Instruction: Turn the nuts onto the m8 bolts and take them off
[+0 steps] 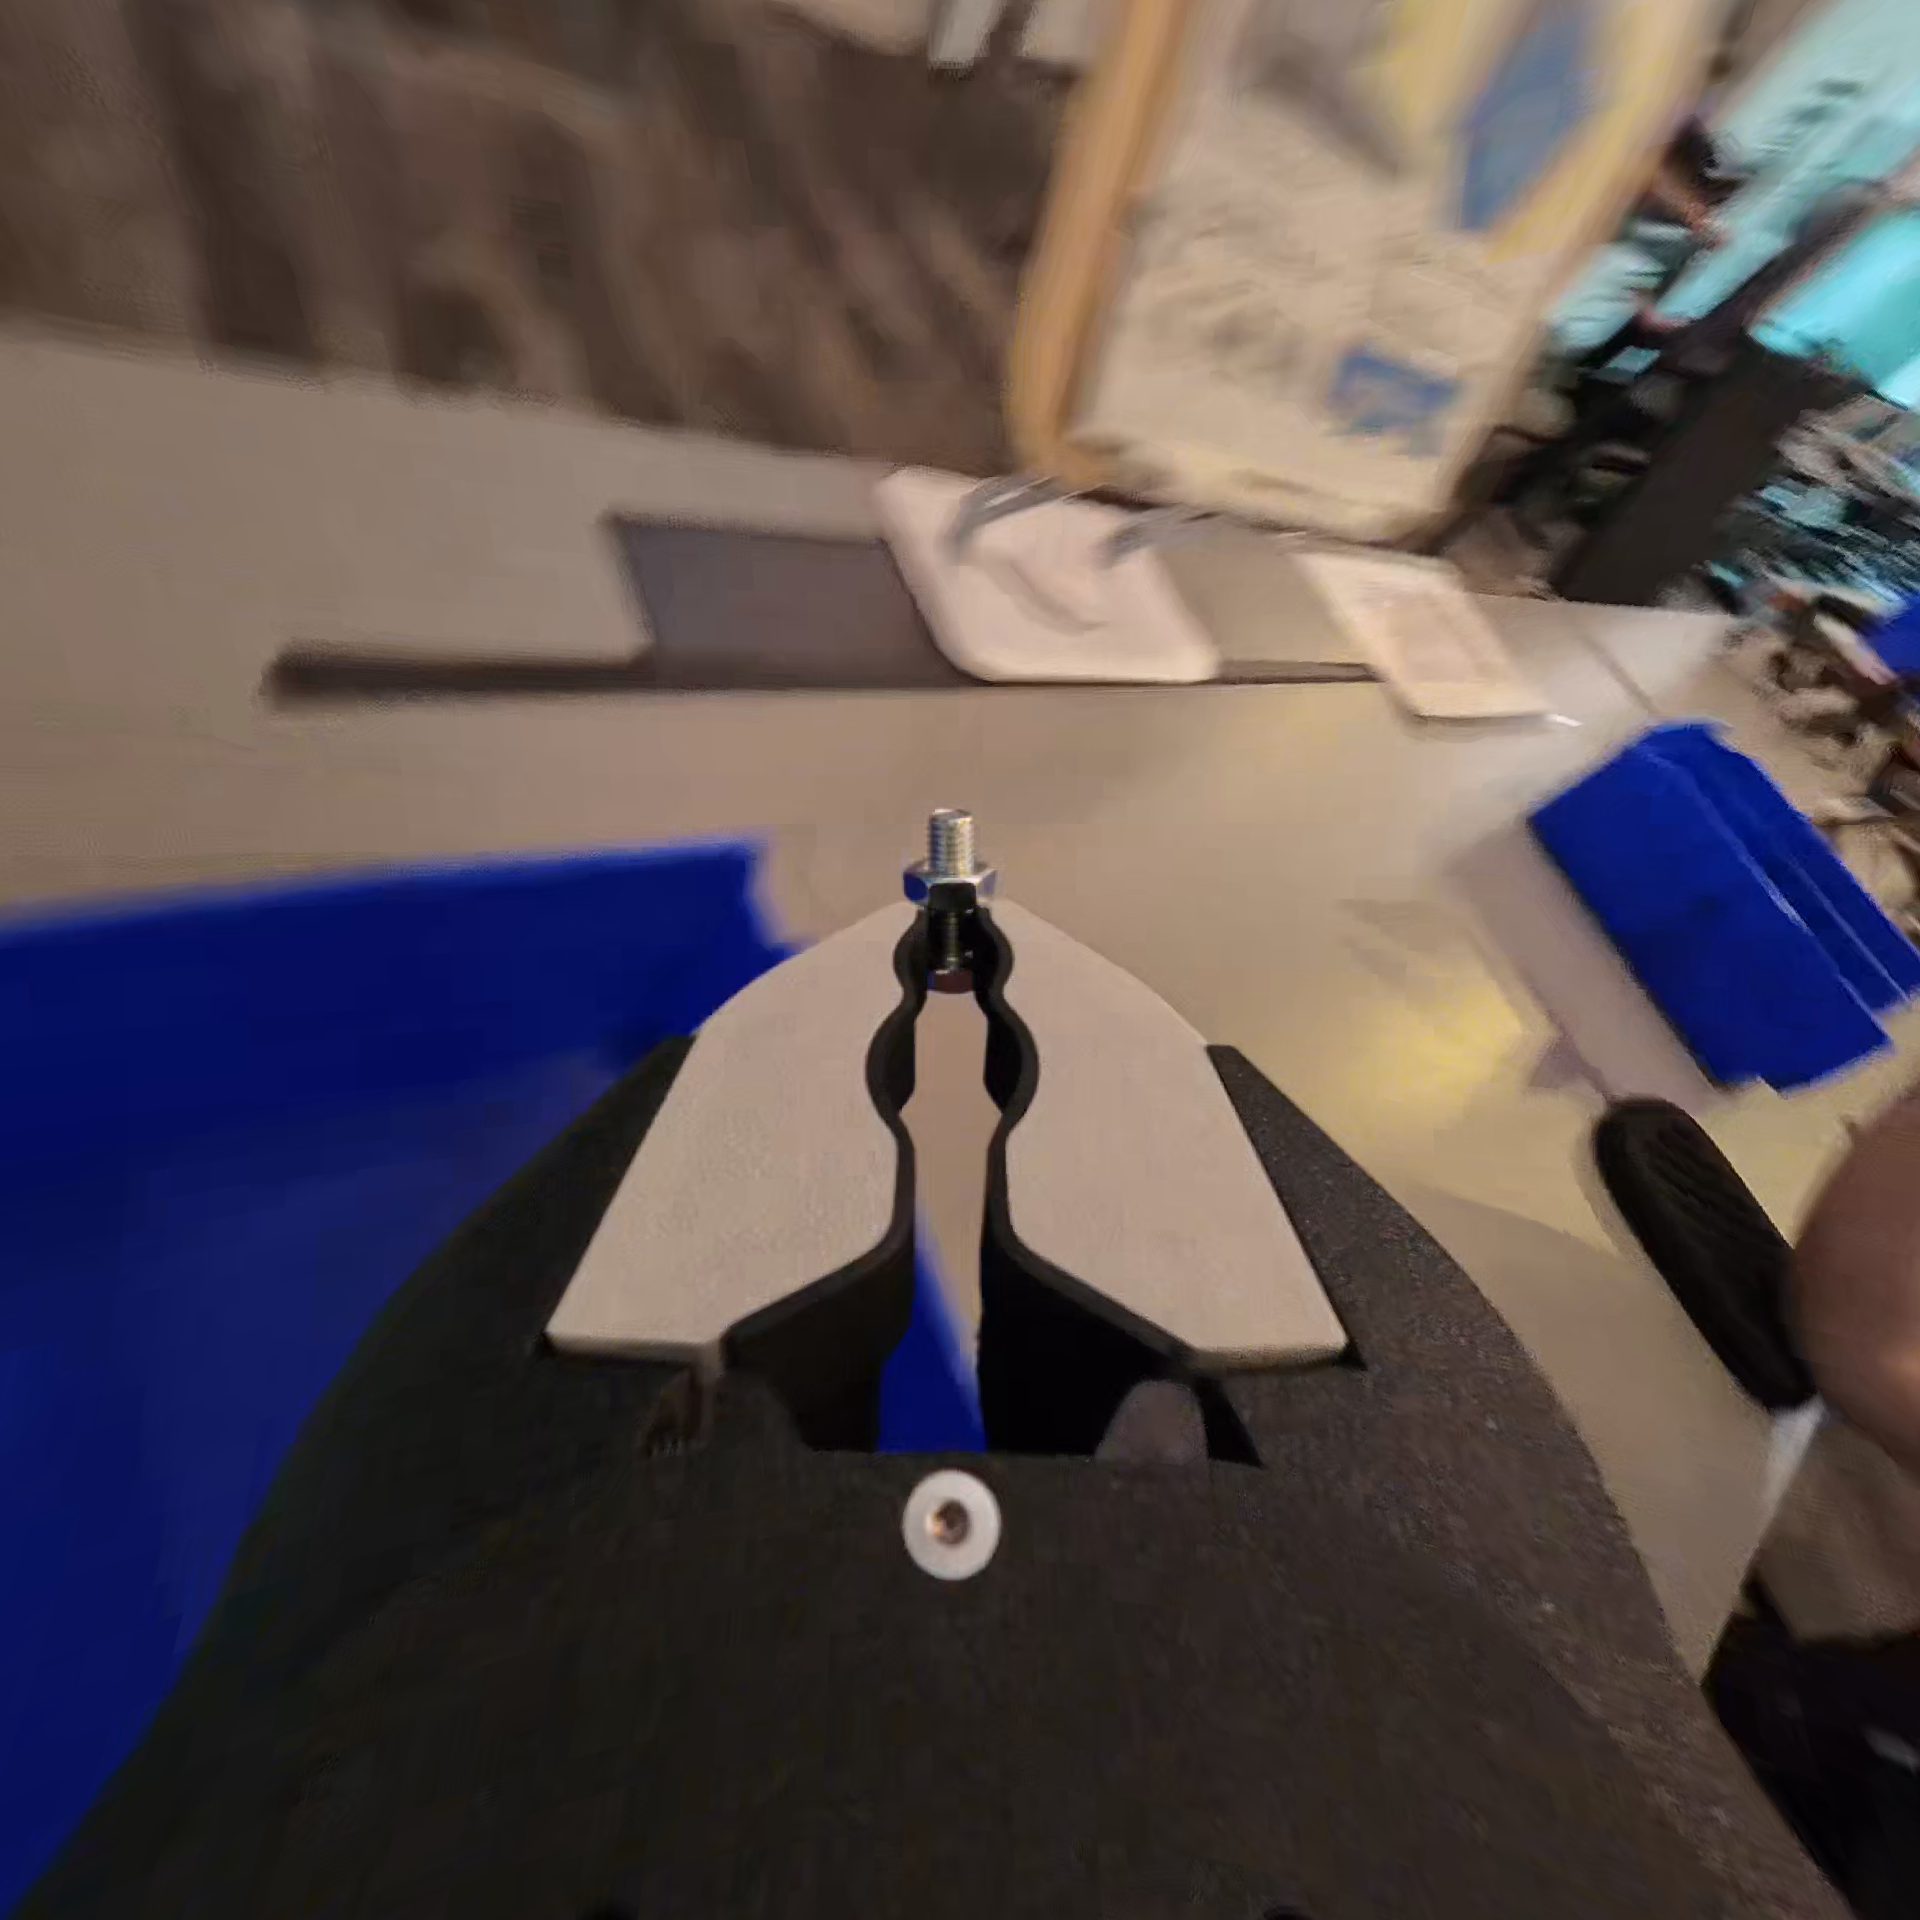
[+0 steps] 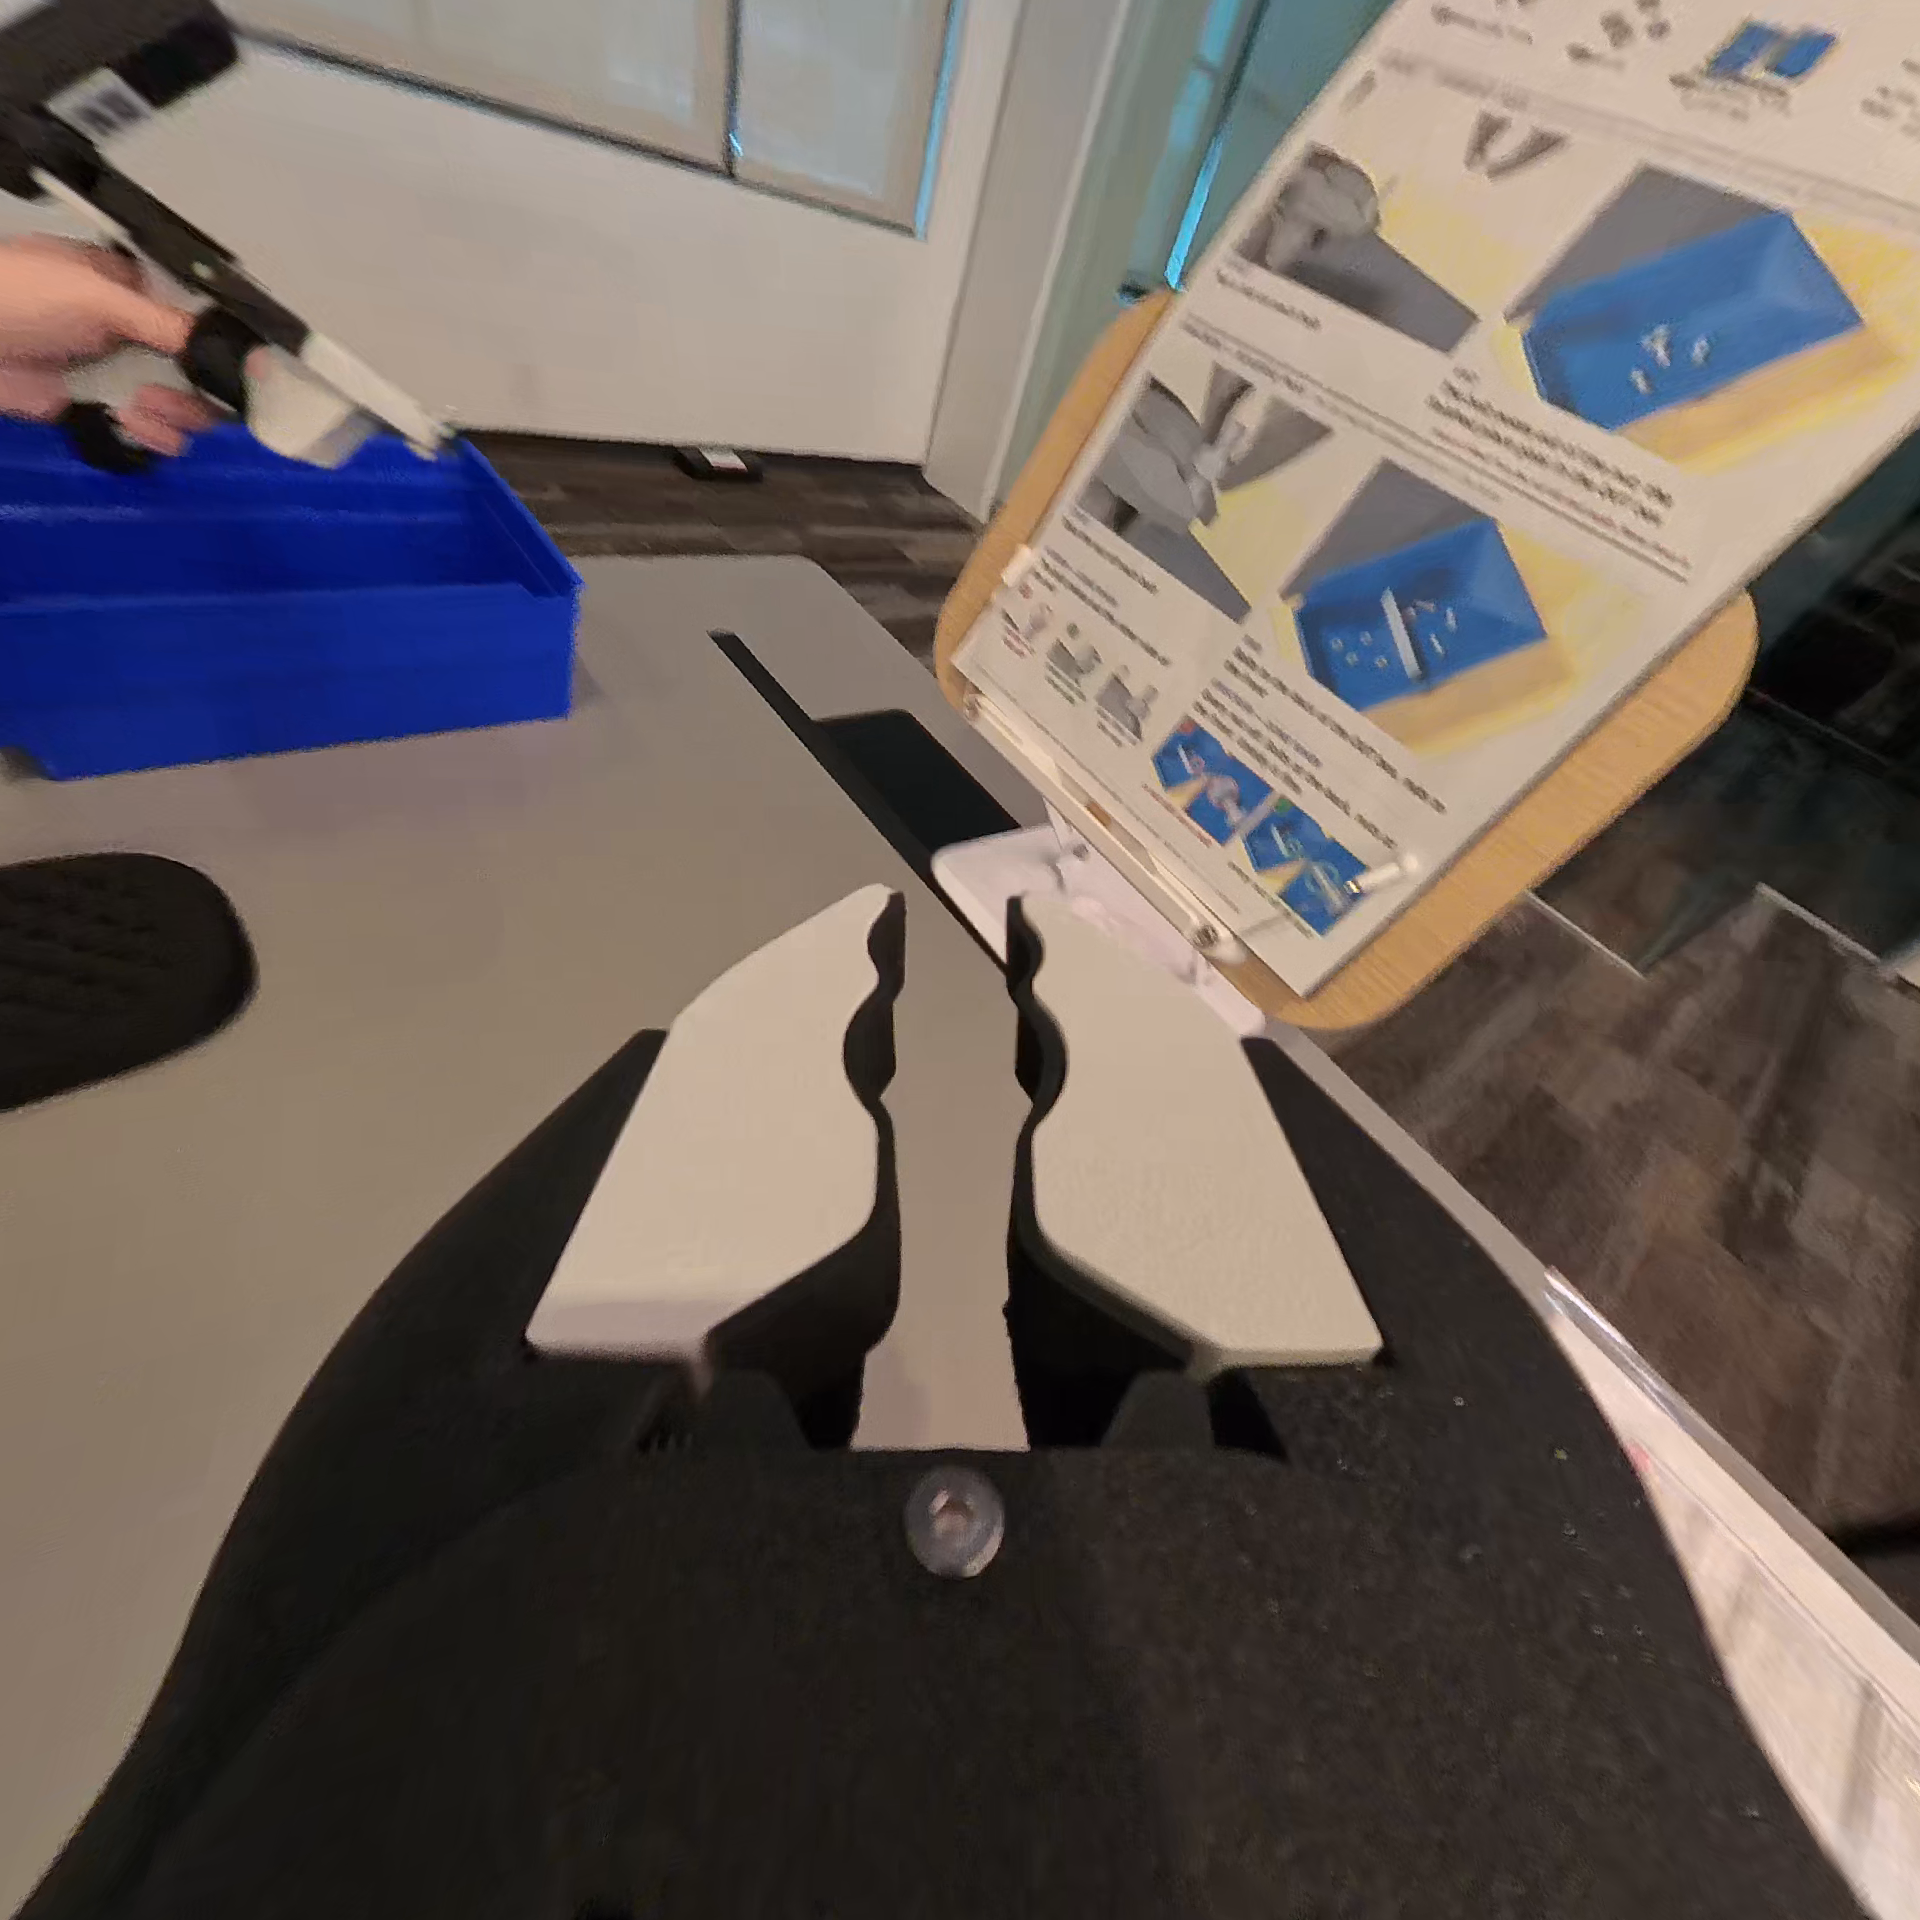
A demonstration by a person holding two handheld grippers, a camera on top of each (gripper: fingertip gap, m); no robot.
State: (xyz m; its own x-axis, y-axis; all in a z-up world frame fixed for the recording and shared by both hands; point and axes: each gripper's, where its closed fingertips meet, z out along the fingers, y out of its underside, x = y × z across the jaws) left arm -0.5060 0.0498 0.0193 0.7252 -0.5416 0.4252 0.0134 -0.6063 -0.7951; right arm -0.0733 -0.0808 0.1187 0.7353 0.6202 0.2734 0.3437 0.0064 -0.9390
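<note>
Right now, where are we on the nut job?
Done: a nut sits threaded on the bolt, thread showing past it. In hand: left tool clamps that bolt over the blue bin. Left: right tool is open and empty; the nut's removal remains.

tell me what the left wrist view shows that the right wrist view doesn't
Only the left wrist view shows the bolt with a nut threaded on it, clamped at the tips of the left gripper.

Only the right wrist view shows the right gripper open and empty, the illustrated instruction board, and the left gripper from outside, held in a hand above the blue bin.

Both show the grey table and a blue bin.
</note>
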